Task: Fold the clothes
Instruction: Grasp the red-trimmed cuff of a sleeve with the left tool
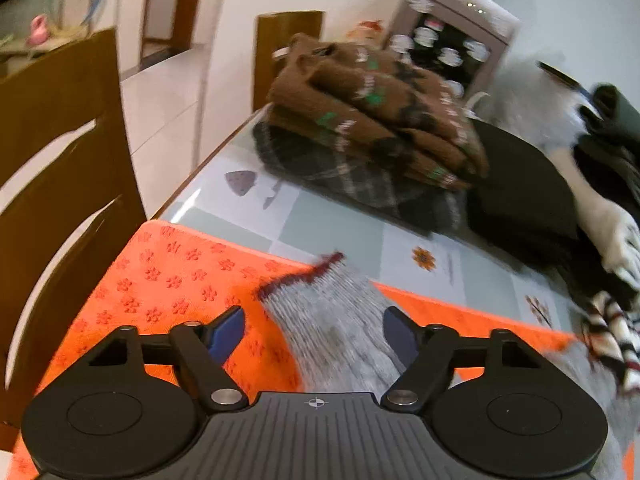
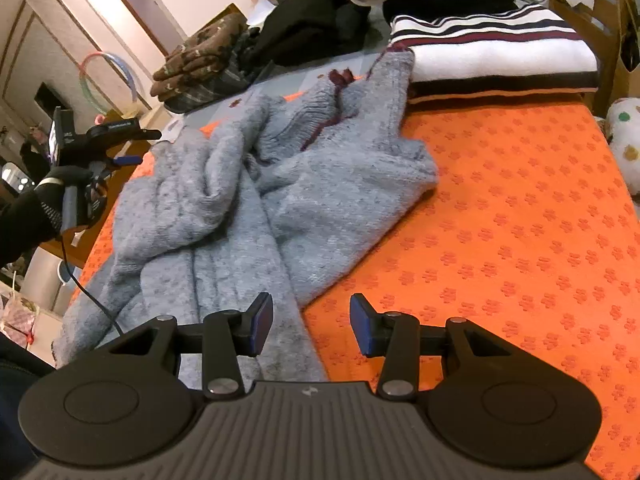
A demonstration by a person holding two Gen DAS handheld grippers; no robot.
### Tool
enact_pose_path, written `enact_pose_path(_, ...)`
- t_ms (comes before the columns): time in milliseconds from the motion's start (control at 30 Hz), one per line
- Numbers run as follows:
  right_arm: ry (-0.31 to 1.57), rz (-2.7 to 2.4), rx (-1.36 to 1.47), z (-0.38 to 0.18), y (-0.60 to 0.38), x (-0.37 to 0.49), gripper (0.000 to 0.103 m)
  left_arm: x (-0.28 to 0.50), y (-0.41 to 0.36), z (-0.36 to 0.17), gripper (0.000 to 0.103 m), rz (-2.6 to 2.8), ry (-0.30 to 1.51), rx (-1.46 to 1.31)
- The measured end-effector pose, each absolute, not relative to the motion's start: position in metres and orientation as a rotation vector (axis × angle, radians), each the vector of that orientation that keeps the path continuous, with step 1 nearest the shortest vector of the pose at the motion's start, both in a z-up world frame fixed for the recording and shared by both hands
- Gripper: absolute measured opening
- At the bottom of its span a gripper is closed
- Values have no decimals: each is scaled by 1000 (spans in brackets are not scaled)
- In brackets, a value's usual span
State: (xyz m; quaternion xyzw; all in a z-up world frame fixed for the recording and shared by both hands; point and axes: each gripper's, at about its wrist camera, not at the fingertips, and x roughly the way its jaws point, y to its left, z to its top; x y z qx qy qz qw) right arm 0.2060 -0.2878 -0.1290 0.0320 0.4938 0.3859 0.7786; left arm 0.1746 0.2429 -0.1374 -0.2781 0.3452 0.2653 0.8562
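A grey knit sweater (image 2: 256,208) with dark red trim lies crumpled on an orange patterned mat (image 2: 500,220). My right gripper (image 2: 311,326) is open and empty, hovering over the sweater's near edge where it meets the mat. My left gripper (image 1: 313,334) is open and empty above a grey sweater part (image 1: 332,320) with red trim, over the mat (image 1: 172,280). The left gripper also shows in the right wrist view (image 2: 120,148), held by a gloved hand at the sweater's left side.
Folded piles stand at the table's far side: a brown patterned sweater (image 1: 376,108) on a plaid garment (image 1: 352,184), black clothes (image 1: 520,192), a striped white stack (image 2: 492,48). A wooden chair (image 1: 60,184) stands left of the table. A gloved hand (image 1: 620,240) is at the right.
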Motion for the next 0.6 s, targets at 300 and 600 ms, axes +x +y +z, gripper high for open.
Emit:
enact_pose_path(300,1061,818,70,-128,-287,212,48,181,253,-156,42,625,714,-656)
enact_pose_path(600,1024,838,34,-120,-279,208,48,135,240,-120,12,640,562,-727)
